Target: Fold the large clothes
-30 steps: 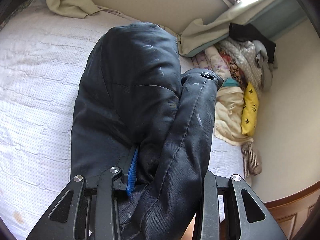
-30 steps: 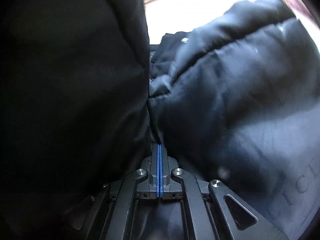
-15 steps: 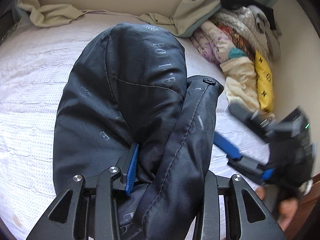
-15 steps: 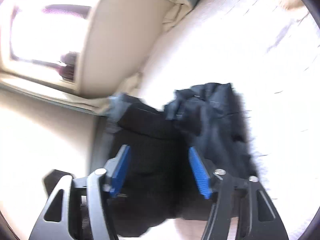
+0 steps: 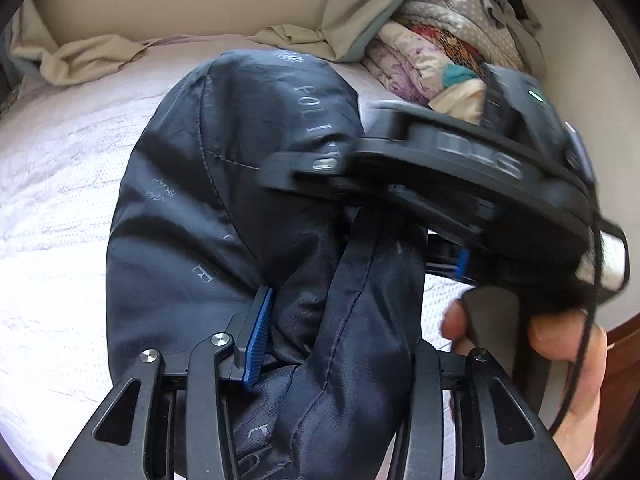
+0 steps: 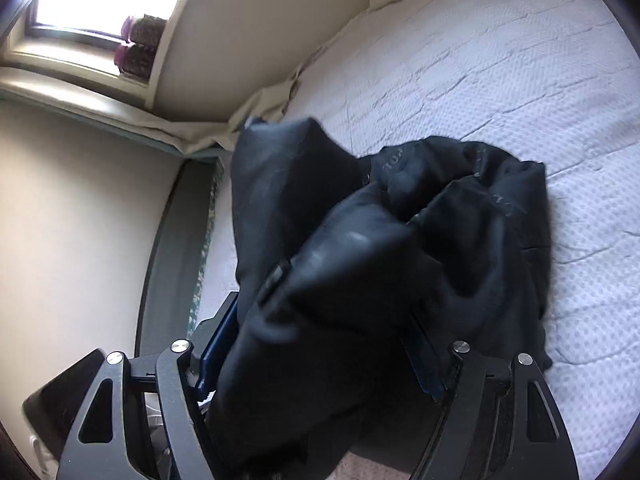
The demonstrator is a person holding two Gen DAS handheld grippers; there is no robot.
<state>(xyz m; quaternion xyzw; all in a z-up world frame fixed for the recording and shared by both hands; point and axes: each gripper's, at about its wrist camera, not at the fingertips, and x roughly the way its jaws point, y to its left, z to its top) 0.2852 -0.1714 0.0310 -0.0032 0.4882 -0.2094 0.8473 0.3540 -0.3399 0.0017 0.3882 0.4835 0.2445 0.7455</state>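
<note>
A large black padded jacket [image 5: 240, 184] with pale printed letters hangs bunched over the white quilted bed [image 5: 56, 208]. My left gripper [image 5: 336, 344] is shut on a thick fold of it, jaws held wide by the bulk. The right gripper's body [image 5: 460, 184], held in a hand, crosses the right side of the left wrist view. In the right wrist view the jacket [image 6: 400, 248] fills the space between the fingers of my right gripper [image 6: 320, 352], whose jaws stand wide around the cloth; whether they press it is unclear.
A pile of folded clothes [image 5: 448, 52] lies at the bed's far right corner by the wall. A beige sheet [image 5: 80, 56] is crumpled along the headboard. A window sill [image 6: 100, 56] and wall edge the bed's left side.
My right gripper let go, opened wide, swung away and has come back onto the jacket beside the left gripper. The left gripper kept its hold and tilted slightly toward the headboard.
</note>
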